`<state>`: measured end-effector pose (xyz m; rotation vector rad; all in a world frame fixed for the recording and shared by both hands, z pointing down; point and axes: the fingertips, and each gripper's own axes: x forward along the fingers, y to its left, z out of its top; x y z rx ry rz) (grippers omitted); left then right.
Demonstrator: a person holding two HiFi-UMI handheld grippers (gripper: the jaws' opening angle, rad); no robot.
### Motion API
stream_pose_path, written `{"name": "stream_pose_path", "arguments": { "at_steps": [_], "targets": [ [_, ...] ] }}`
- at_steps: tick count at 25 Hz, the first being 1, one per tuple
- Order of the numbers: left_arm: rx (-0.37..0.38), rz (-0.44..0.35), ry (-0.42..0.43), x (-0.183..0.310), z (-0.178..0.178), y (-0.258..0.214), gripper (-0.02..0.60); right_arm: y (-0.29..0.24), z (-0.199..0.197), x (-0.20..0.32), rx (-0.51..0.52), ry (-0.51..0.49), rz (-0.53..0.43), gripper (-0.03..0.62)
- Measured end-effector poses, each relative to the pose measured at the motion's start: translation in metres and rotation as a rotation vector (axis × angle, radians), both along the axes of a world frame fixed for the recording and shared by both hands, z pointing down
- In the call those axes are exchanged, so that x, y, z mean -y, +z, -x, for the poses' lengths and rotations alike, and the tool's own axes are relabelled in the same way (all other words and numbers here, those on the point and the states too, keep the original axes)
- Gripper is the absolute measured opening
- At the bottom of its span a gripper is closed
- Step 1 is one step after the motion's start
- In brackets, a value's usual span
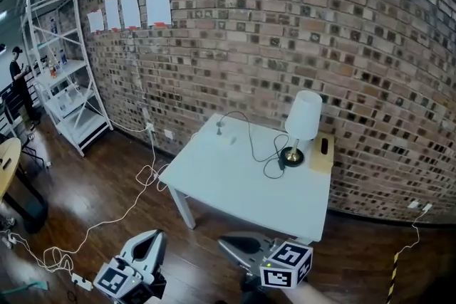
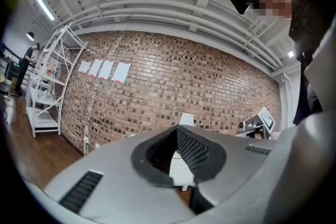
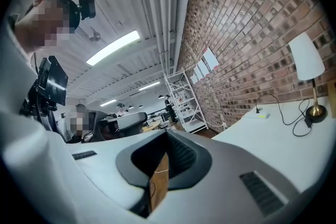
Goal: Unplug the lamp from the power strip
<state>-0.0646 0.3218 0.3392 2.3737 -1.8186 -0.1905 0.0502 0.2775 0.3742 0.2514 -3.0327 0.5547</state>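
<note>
A lamp (image 1: 303, 117) with a white shade and brass stem stands at the far right of the white table (image 1: 235, 185). Its black cord (image 1: 251, 139) loops left to a plug (image 1: 219, 127) standing in a white power strip (image 1: 228, 138) near the table's far left corner. The right gripper view shows the lamp (image 3: 306, 57) and the plug (image 3: 257, 110) too. Both grippers hover over the floor short of the table's near edge, pointing level at it. My left gripper (image 1: 154, 234) and right gripper (image 1: 223, 243) are shut, with nothing between their jaws.
A wooden box (image 1: 322, 153) lies right of the lamp against the brick wall. White cables (image 1: 107, 221) trail over the wooden floor to the left. A white shelf rack (image 1: 64, 82) stands far left, with a person (image 1: 18, 78) beyond it.
</note>
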Motion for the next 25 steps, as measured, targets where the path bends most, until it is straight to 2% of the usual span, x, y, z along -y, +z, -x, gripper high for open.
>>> {"name": "stream_pose_path", "arguments": {
  "at_steps": [3,8,20,25],
  "targets": [
    [0.031,0.010,-0.005,0.016,-0.001,-0.002,0.017,0.002,0.003,0.018,0.014,-0.013,0.009,-0.002],
    [0.041,0.029,-0.031,0.061,-0.003,0.001,0.017,0.009,0.001,0.062,0.031,-0.033,0.036,-0.002],
    [0.147,0.082,-0.104,0.168,-0.014,-0.003,0.017,0.021,0.008,0.163,0.053,-0.154,0.074,-0.002],
    [0.165,0.110,-0.138,0.197,-0.014,0.000,0.017,0.029,0.011,0.192,0.024,-0.183,0.006,-0.002]
  ]
}}
